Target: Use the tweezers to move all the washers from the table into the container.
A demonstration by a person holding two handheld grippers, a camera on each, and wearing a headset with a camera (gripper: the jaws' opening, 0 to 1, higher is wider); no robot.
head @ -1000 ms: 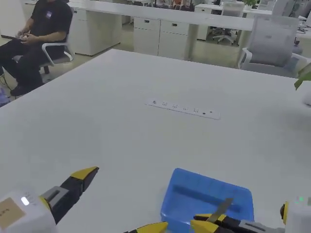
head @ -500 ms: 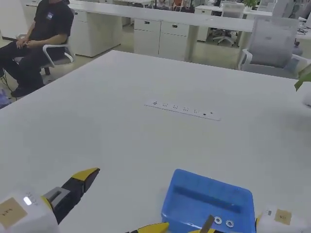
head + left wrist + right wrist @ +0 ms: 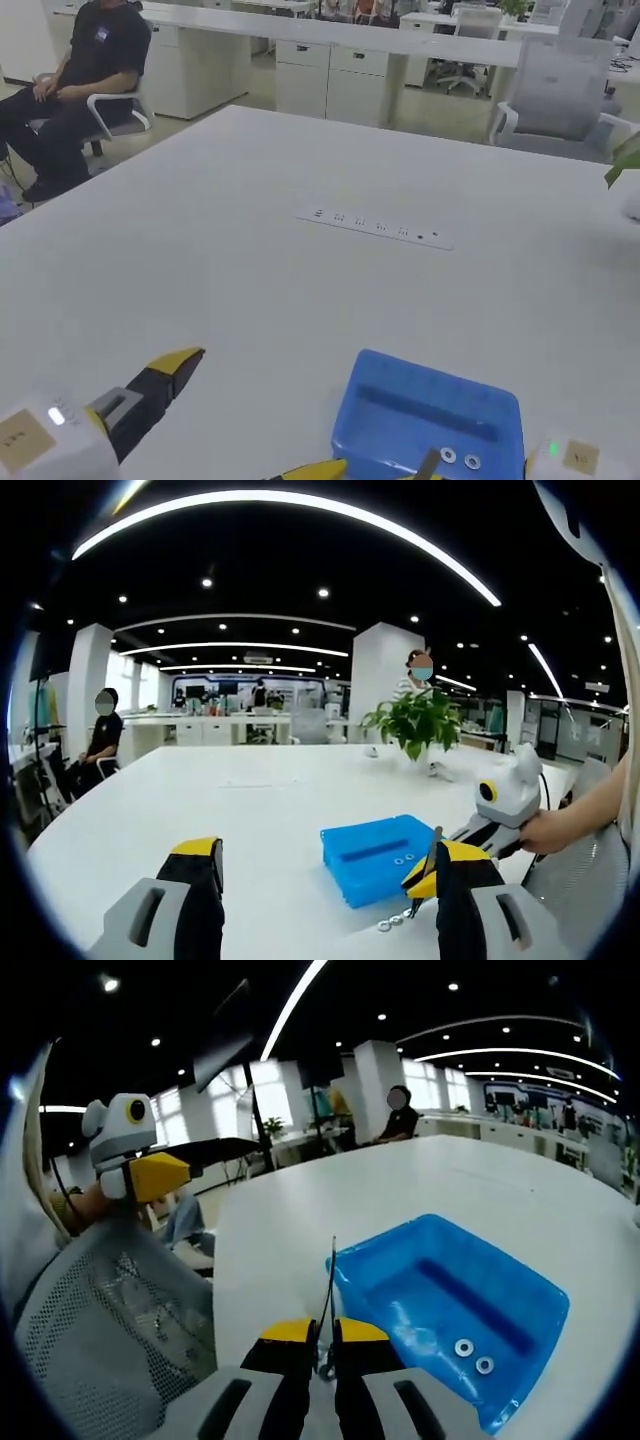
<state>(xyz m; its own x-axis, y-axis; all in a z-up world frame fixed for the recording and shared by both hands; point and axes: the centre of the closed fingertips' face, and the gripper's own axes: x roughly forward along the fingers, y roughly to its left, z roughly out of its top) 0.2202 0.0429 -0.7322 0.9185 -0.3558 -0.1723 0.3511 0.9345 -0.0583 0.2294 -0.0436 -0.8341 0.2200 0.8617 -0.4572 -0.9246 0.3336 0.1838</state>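
Tweezers (image 3: 429, 460) mostly below head view's edge

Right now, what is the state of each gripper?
Left gripper: open, empty.
Right gripper: shut on the tweezers.

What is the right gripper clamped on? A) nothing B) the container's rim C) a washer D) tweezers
D: the right gripper has its jaws shut on the tweezers, whose thin tip sticks out beside the container.
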